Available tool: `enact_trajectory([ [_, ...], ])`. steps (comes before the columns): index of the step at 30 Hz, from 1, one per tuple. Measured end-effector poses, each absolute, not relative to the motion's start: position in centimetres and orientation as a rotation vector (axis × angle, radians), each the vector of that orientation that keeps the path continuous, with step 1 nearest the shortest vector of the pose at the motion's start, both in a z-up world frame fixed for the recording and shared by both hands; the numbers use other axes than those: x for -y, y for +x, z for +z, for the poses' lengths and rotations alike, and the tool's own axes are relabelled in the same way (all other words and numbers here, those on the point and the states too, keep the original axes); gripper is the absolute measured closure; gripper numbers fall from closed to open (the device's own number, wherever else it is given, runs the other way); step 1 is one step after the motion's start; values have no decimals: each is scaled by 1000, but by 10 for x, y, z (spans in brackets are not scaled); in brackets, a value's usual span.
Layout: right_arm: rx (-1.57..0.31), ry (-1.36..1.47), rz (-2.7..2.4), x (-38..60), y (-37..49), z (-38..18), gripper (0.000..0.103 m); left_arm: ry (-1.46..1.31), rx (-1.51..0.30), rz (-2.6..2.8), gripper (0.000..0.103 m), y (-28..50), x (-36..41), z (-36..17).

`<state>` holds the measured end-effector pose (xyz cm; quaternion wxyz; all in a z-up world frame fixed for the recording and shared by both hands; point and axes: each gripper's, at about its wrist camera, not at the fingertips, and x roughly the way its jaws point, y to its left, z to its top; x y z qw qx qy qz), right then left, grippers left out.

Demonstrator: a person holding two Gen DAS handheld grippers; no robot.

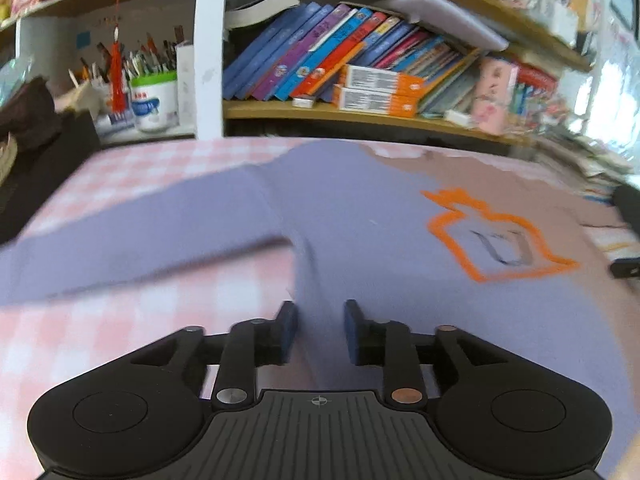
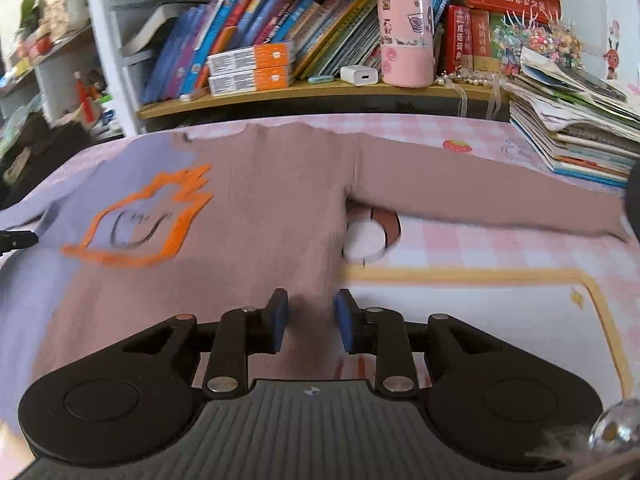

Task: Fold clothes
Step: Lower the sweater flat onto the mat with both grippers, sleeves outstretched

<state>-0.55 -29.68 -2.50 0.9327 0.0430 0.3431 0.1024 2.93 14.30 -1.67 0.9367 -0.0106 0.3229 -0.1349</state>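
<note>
A sweater, half lilac and half dusty pink with an orange outline on its chest, lies flat on the pink checked cloth, one sleeve stretched right. The right gripper hangs over its lower edge, jaws apart. Books crowd the shelf behind.
</note>
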Motion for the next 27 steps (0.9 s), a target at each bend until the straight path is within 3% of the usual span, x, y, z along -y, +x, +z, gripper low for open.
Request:
enact_trajectory([
  [4, -687, 113, 204, 299, -41, -25, 78, -67, -640, -305, 59, -14, -141, -18],
  [11, -656, 104, 192, 291, -93, -26, 85, -131, -601, -281, 60, -62, -133, -21],
  [13, -654, 84, 193, 287, -99, -26, 88, -110, -600, -274, 66, -64, -129, -21],
  [15, -657, 64, 194, 283, -102, -26, 91, -110, -604, -268, 82, -63, -131, -21],
  [18, -656, 19, 195, 274, -104, -25, 92, -113, -611, -261, 94, -61, -136, -21],
  [27, -639, 36, 214, 276, -100, -28, 93, -88, -610, -228, 95, -60, -138, -22],
])
